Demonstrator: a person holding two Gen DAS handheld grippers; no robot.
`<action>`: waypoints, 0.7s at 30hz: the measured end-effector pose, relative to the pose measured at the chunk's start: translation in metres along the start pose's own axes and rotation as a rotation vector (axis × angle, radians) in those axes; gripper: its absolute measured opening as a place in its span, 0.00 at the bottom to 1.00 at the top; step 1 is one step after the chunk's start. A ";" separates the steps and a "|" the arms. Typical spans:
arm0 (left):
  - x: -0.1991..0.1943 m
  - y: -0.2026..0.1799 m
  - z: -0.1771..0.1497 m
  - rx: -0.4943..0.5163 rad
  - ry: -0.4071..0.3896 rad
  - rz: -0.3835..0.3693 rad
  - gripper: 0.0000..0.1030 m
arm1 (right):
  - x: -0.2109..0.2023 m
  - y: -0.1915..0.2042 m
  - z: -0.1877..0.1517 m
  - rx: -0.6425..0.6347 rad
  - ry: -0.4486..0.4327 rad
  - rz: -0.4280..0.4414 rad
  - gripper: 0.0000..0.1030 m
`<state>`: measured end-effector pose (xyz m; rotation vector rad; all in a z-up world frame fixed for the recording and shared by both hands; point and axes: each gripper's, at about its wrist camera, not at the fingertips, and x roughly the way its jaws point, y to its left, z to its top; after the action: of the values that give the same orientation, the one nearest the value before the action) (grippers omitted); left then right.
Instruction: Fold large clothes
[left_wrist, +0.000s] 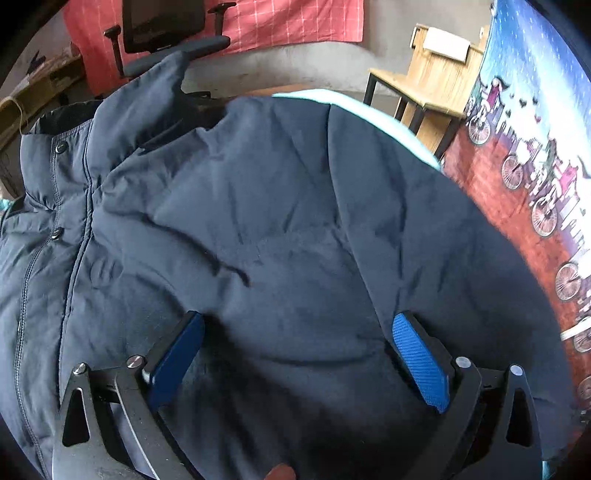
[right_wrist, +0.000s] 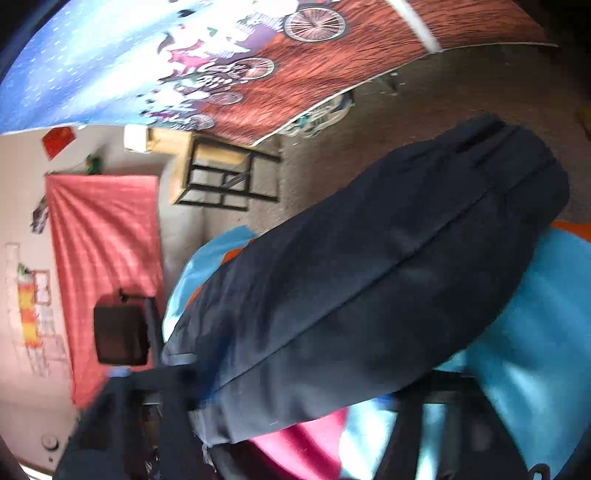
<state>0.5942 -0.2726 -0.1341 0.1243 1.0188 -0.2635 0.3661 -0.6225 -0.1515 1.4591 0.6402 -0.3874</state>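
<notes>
The jacket (left_wrist: 258, 221) lies spread over the desk (left_wrist: 388, 110), its collar toward the far left corner, an office chair (left_wrist: 166, 33) behind that far edge, a wooden shelf unit (left_wrist: 436, 77) beyond the far right corner, and a printed backdrop (left_wrist: 524, 147) along the right side.

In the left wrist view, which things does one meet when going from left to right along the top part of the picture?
Black office chair → red checked cloth hanging on the wall → wooden desk with black legs → printed backdrop showing bicycles.
</notes>
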 end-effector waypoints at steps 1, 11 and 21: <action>0.001 -0.002 -0.003 0.008 -0.008 0.010 0.98 | -0.001 0.001 -0.001 -0.009 -0.001 -0.006 0.32; -0.051 0.041 -0.014 -0.080 -0.047 -0.105 0.98 | -0.061 0.140 -0.050 -0.590 -0.243 -0.123 0.13; -0.161 0.185 -0.083 -0.212 -0.098 -0.043 0.98 | -0.082 0.282 -0.218 -1.207 -0.362 0.027 0.11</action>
<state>0.4969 -0.0504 -0.0438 -0.1017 0.9466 -0.1979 0.4376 -0.3918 0.1230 0.2319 0.4128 -0.1614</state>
